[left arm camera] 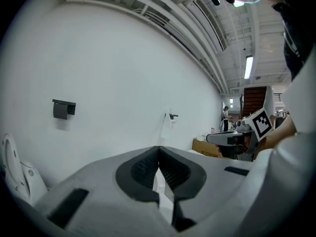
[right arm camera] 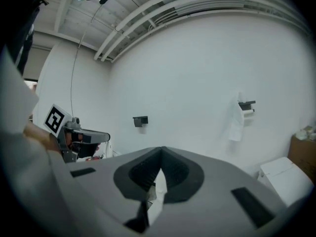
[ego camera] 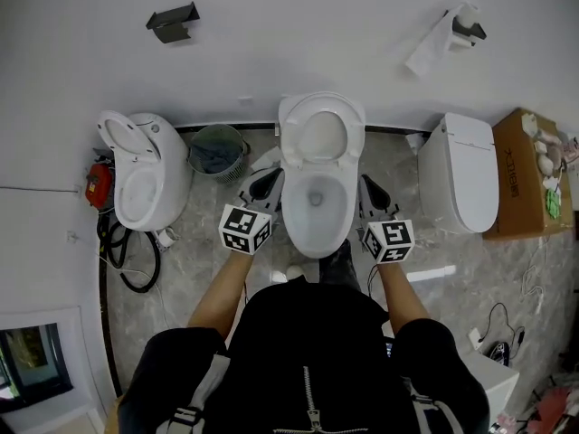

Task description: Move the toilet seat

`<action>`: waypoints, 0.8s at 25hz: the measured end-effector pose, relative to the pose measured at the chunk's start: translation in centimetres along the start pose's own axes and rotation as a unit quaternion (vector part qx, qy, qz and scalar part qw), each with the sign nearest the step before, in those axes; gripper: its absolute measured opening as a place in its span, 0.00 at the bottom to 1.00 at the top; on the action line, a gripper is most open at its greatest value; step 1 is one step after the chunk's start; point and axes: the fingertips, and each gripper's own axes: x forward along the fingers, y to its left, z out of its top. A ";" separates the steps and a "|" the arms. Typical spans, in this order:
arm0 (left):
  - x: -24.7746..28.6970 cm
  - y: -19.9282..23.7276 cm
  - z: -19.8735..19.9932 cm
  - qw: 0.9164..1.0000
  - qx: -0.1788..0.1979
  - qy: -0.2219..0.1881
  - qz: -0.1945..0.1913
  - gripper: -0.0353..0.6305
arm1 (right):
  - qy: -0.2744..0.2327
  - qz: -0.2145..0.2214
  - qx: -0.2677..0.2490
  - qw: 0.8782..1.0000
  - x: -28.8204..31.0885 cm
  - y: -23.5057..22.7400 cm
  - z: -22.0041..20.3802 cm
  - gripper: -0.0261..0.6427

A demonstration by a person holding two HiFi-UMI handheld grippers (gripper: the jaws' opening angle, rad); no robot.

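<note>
White ceramic makes up the toilet bowl [ego camera: 295, 217] in the middle of the grey marbled floor [ego camera: 194, 269]. Its white oval toilet seat [ego camera: 321, 104] stands tipped up over the back of the bowl, leaning towards the white wall [ego camera: 298, 34]. The person in a black top stands close against the bowl's front. Their bare left forearm [ego camera: 217, 297] and bare right forearm [ego camera: 403, 292] reach forward and down, one on each side of the bowl. The left hand-held gripper [ego camera: 269, 178] [left arm camera: 158, 149] lies just beside the bowl's left flank, with its dark pads pressed together on nothing. The right hand-held gripper [ego camera: 366, 182] [right arm camera: 161, 151] mirrors it by the right flank, also pinched closed and empty. From here I cannot tell whether either one touches the ceramic.
</note>
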 end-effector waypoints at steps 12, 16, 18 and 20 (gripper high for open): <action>0.4 1.0 -0.1 1.000 -0.006 -0.001 0.010 0.06 | -0.006 0.010 -0.004 1.000 1.1 -0.1 1.3 0.04; 0.6 0.8 -0.5 1.000 -0.011 0.003 0.011 0.06 | 0.000 0.012 -0.002 1.000 1.0 -0.2 1.0 0.04; 0.7 1.0 -0.4 1.000 -0.010 0.004 0.010 0.05 | 0.002 0.014 -0.001 1.000 1.2 -0.1 1.0 0.04; 0.9 1.1 -0.3 1.000 -0.009 0.004 0.010 0.06 | 0.003 0.016 -0.001 1.000 1.5 -0.1 1.1 0.04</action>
